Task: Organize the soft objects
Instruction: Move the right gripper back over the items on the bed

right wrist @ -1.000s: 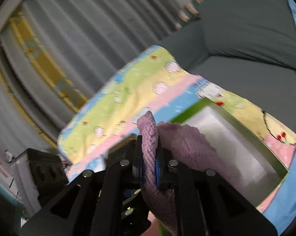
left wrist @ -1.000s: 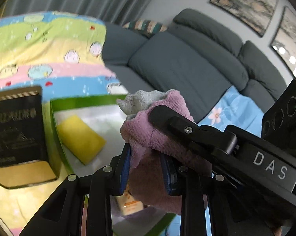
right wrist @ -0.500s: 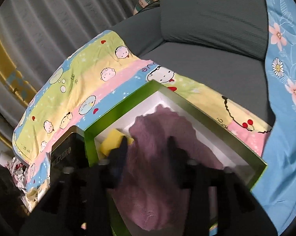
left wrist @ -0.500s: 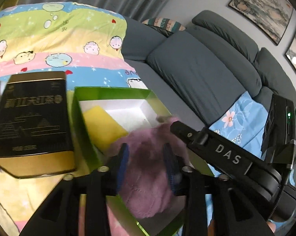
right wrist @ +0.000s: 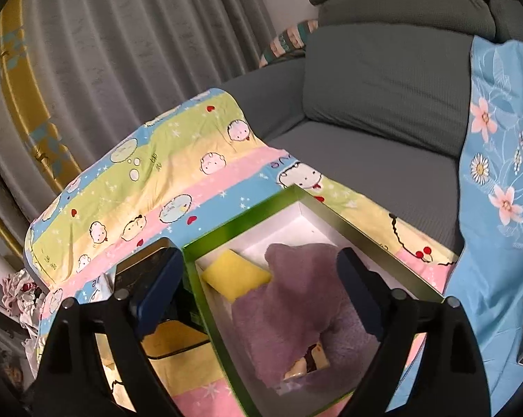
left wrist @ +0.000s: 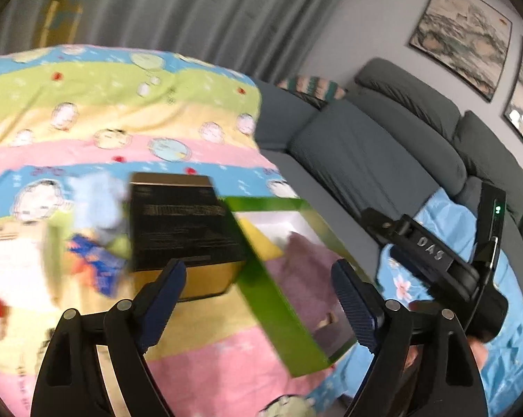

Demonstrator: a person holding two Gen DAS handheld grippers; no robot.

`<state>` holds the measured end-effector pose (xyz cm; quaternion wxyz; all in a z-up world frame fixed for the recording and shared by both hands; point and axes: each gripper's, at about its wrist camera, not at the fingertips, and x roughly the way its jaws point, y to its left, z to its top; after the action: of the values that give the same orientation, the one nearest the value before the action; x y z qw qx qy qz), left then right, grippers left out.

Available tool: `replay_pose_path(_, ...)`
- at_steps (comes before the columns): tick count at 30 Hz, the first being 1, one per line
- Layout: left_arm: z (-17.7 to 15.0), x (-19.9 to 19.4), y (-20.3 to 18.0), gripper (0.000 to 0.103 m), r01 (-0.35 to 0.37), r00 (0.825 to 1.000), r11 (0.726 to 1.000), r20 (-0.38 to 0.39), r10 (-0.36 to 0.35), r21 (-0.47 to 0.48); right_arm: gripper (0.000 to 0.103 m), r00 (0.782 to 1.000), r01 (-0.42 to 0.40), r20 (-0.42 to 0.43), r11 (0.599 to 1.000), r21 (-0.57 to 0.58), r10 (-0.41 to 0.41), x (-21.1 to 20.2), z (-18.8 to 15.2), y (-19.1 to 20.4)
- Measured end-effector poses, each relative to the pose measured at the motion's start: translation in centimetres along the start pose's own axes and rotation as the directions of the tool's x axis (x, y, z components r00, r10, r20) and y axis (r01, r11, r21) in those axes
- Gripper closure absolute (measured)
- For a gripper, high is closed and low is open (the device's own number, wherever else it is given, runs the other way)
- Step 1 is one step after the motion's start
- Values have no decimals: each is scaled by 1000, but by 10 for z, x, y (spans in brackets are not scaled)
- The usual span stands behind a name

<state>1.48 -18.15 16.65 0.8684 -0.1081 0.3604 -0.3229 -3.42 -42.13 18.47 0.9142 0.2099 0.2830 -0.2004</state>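
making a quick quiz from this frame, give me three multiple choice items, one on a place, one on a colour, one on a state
1. Where does the purple towel lie?
A. in the green box
B. on the sofa cushion
C. on the black tin

2. What colour is the sponge beside the towel?
A. red
B. yellow
C. white

3. How does the right gripper stand?
A. clamped on the towel
B. gripping the sponge
C. apart, holding nothing

Key: 1 A, the towel sits within the box walls; 2 B, a yellow block shows at the towel's edge; 3 C, the jaws are opening and the pads touch nothing.

Home living room, grey sofa (left wrist: 383, 153), curtains (right wrist: 122, 69), framed paintings (left wrist: 463, 31)
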Motion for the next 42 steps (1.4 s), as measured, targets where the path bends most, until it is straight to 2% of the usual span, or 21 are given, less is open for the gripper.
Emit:
replay_pose_path(4, -5, -26, 26, 16, -75, 997, 997, 26, 76, -35, 4, 1000, 1, 27, 1000, -31, -1, -12, -3, 15)
replay_pose_path(6, -11, -41, 42, 16, -116, 992, 992, 38, 118, -47, 4, 999, 10, 33, 998, -55, -8, -17, -5, 24)
replay_pose_path(13, -41, -90, 113, 16, -300, 951, 946, 35, 307, -120, 1, 998, -49, 42, 990, -130, 55, -32, -15, 58)
replay_pose_path(16, -57, -104, 149, 16, -388, 919, 911, 18, 394, -142, 1, 994, -106, 20, 981, -163, 111, -33, -22, 77)
replay_pose_path(18, -70, -111, 177, 16, -464, 881, 868, 9, 473, -177, 1, 988, -151, -9, 972, -182, 152, -30, -29, 92)
replay_pose_path(20, -83, -118, 202, 16, -497, 861, 841, 0, 509, -215, 1, 981, -192, -42, 961, -197, 187, -26, -36, 108)
replay_pose_path(22, -95, -121, 225, 16, -513, 850, 820, -14, 527, -254, 1, 971, -236, -81, 946, -220, 224, -23, -46, 125)
replay_pose_path(25, -104, -125, 250, 16, -557, 822, 778, -59, 566, -292, 1, 936, -346, -167, 900, -266, 310, -16, -66, 156)
replay_pose_path(28, -107, -133, 270, 16, -575, 804, 741, -73, 590, -348, 1, 881, -455, -288, 838, -302, 375, -6, -91, 193)
replay_pose_path(31, -112, -136, 282, 16, -552, 821, 733, -103, 562, -398, 2, 822, -538, -394, 787, -303, 411, 5, -119, 228)
replay_pose_path(34, -113, -135, 288, 16, -600, 789, 705, -136, 599, -378, 4, 784, -578, -459, 761, -295, 417, 19, -152, 257)
replay_pose_path(37, -115, -138, 297, 16, -657, 742, 655, -164, 650, -374, 15, 751, -597, -533, 745, -296, 390, 34, -187, 285)
replay_pose_path(38, -115, -142, 299, 16, -668, 729, 638, -167, 663, -383, 20, 731, -608, -565, 741, -286, 382, 41, -200, 295)
replay_pose_path(40, -113, -148, 303, 16, -654, 740, 644, -161, 653, -398, 21, 706, -612, -609, 744, -269, 361, 54, -220, 311)
replay_pose_path(41, -113, -154, 306, 16, -625, 762, 657, -148, 630, -421, 21, 714, -597, -613, 751, -281, 338, 58, -227, 316)
replay_pose_path(42, -113, -159, 308, 16, -604, 776, 665, -134, 616, -439, 21, 729, -579, -607, 758, -301, 316, 60, -232, 321)
